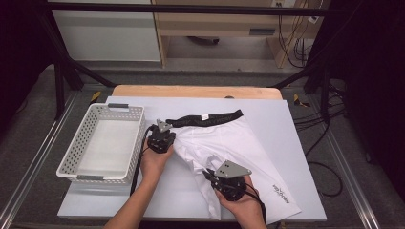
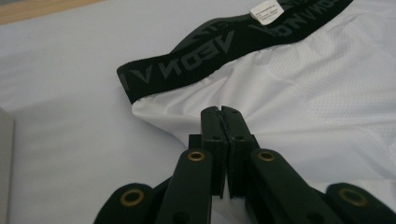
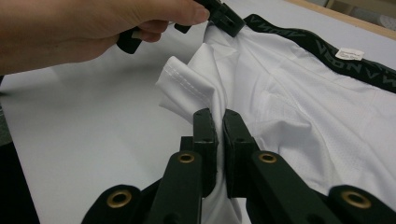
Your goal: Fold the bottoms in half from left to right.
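Observation:
White shorts (image 1: 229, 138) with a black lettered waistband (image 1: 207, 118) lie crumpled on the light table mat (image 1: 296, 143). My left gripper (image 1: 173, 143) is at their left edge just below the waistband (image 2: 224, 46), jaws pressed together on a pinch of white fabric (image 2: 289, 107). In the right gripper view that gripper (image 3: 224, 21) holds the cloth lifted, a hand around it. My right gripper (image 1: 208, 172) is at the near leg, shut on a fold of the shorts (image 3: 280, 107) beside the stitched hem (image 3: 184, 79).
A white perforated basket (image 1: 81, 138) stands empty at the left of the mat, close to my left hand. The wooden table edge (image 1: 191, 90) runs along the back. Black frame posts and cables (image 1: 315, 119) flank the table.

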A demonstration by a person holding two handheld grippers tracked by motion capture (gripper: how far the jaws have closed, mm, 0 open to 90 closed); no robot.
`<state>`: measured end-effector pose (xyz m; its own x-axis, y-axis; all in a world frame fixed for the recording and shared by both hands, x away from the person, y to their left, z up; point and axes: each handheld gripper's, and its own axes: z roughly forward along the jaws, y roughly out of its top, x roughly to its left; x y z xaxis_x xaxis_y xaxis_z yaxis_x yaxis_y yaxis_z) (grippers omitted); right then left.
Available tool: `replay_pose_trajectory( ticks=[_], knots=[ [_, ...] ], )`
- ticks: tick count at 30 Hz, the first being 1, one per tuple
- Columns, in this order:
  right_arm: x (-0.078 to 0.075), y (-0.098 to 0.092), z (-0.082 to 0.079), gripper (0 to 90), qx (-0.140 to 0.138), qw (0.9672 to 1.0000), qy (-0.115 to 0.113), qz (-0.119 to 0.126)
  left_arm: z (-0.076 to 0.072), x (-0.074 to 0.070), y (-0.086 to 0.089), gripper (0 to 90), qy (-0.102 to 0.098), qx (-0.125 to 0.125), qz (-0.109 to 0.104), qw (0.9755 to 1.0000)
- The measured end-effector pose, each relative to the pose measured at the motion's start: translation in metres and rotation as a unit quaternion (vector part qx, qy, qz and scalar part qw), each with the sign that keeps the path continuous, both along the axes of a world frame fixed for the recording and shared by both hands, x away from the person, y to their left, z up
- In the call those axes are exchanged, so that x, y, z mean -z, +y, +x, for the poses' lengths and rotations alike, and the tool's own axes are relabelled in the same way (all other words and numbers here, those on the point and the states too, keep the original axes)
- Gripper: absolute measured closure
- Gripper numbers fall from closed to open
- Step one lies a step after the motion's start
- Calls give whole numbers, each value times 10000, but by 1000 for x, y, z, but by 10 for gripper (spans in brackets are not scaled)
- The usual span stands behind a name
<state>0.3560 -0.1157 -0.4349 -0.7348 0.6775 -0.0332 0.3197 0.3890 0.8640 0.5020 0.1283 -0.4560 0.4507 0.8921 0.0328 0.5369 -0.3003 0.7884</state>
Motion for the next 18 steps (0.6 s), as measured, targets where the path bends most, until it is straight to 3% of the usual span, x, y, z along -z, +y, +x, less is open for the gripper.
replay_pose_trajectory(
  ticks=[7, 11, 14, 18],
  knots=[
    [-19, 4, 1, 861, 49, 9999, -119, 99, 5, -20, 6, 891, -68, -43, -117, 9999],
    [-31, 7, 5, 862, 125, 9995, -148, 231, 10, -41, 9, 891, -222, -69, -138, 9996],
    [-38, 10, 7, 862, 137, 9992, -174, 342, 15, -52, 10, 891, -221, -69, -229, 9995],
    [-49, 15, 9, 862, 137, 9990, -240, 364, 23, -66, 8, 891, -273, -34, -166, 9995]
  ],
)
